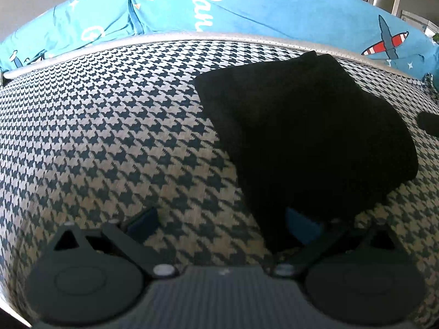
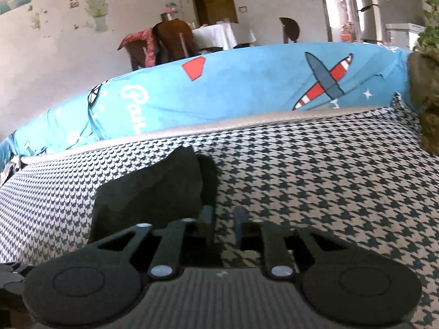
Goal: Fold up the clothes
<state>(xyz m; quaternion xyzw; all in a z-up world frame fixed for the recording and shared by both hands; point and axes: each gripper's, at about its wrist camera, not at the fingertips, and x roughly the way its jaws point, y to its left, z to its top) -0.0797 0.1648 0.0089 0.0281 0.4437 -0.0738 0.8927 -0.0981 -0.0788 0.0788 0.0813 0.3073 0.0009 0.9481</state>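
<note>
1. Our left gripper (image 1: 222, 223) is spread wide, its right finger touching the black garment (image 1: 307, 137) folded on the houndstooth cushion (image 1: 109, 137).
2. Our right gripper (image 2: 223, 219), narrowly parted, holds nothing.
3. Careful: a one-sided nudge might undo that fold.

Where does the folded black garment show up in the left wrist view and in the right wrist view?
Left wrist: the folded black garment fills the right of centre, reaching down over the right finger.
Right wrist: it lies left of centre, just beyond the left finger.
Shared landmark: the blue pillow's red-and-white striped airplane print, behind the houndstooth cushion.
</note>
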